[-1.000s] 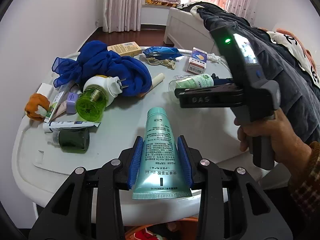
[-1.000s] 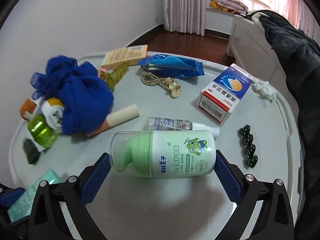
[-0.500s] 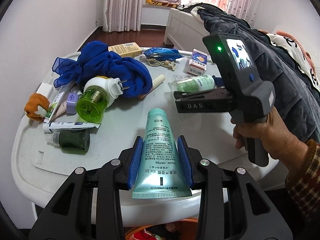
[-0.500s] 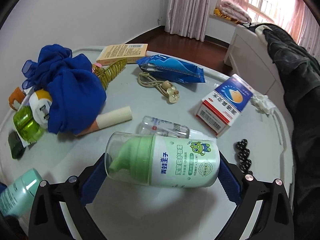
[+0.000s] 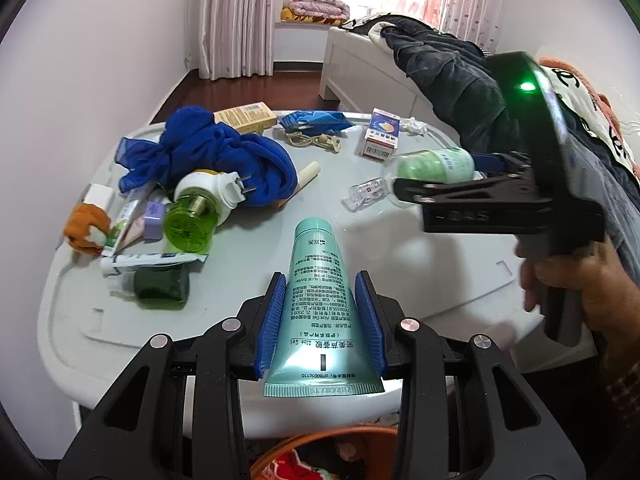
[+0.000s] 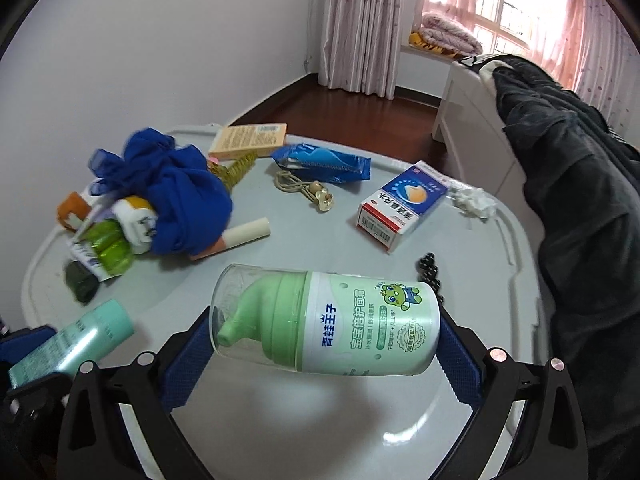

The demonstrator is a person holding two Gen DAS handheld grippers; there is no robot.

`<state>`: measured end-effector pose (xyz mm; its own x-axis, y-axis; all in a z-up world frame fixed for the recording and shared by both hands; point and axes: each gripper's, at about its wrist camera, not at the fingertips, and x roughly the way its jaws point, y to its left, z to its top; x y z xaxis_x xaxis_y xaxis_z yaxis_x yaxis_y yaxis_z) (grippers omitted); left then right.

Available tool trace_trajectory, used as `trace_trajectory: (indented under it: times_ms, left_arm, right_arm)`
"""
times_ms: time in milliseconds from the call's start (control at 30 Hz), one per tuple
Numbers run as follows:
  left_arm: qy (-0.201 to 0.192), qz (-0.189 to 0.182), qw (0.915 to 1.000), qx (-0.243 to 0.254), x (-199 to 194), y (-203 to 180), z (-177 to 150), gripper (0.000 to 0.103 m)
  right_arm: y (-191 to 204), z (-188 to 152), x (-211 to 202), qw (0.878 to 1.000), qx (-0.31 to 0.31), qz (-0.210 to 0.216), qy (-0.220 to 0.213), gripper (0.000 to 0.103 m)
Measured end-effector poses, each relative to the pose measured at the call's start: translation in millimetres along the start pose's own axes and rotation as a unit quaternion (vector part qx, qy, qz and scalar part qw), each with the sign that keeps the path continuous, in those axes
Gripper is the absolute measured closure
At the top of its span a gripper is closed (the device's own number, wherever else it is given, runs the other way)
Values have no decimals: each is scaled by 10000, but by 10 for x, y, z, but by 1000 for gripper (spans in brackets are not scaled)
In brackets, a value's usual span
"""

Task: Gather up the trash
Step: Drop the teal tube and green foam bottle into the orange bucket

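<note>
In the left wrist view, the left gripper (image 5: 322, 320) is clamping a teal tube (image 5: 320, 304) between its blue pads (image 5: 272, 320), the tube pointing cap-forward over the near edge of the white table (image 5: 248, 248), with an orange bin (image 5: 320, 456) showing just below the rim. Farther right, the right gripper (image 5: 432, 172) is carrying a green pump bottle (image 5: 430, 164) lying sideways above the table, and a small clear bottle (image 5: 366, 192) is lying on the surface near it. A blue cloth (image 5: 208, 156), a green plug-in vaporizer (image 5: 200, 212) and a medicine box (image 5: 382, 136) are sitting farther back. In the right wrist view, the right gripper (image 6: 324, 340) is squeezing the green pump bottle (image 6: 324, 320) end to end, its clear cap at the left pad and its base at the right, raised off the table (image 6: 320, 432) and slightly tilted. The teal tube (image 6: 76, 340) is showing at lower left, and the medicine box (image 6: 400, 204), blue cloth (image 6: 172, 192) and a blue wrapper (image 6: 320, 160) are lying beyond.
</note>
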<state>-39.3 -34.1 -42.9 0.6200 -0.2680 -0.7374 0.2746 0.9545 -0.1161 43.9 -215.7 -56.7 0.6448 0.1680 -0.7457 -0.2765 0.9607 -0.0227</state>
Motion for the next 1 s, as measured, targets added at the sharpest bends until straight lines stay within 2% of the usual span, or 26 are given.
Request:
trace_trajectory:
  times_ms: [200,333,433,600,733,933,1000]
  left_arm:
    - [118,-106,9997,173,-413,-100,-195,67]
    - [364,-104,9987,355,-706,-155,-479,67]
    - [643,-92,9971,408,-875,-147,-731,67]
    - [1254,-74,9916,315,-995,-67,-1122,67]
    - [1722,-115,9847,233,-930,-31,-1289,67]
    - [2098,-237,9774,124,-834,-31,-1389,67]
    - [2209,-201,9750,141,-817,-43,-1402,62]
  right_arm:
    - [197,-288,-571,9995,-16,299,-107,6]
    - [442,-681,-962,9974,15,713,-54,6]
    - [635,-1040,-1111,9946,18,1018,204,6]
    - [891,-1554,-1165,9874,-61,1394,740,6]
    - [1077,-1806,-1110,9812,-279,1563,1098,6]
    - [1254,-1934,-1008,9727,-452,1794,1398,5]
    - [1266,-1972,-981,9679,-416,1910,1577,5]
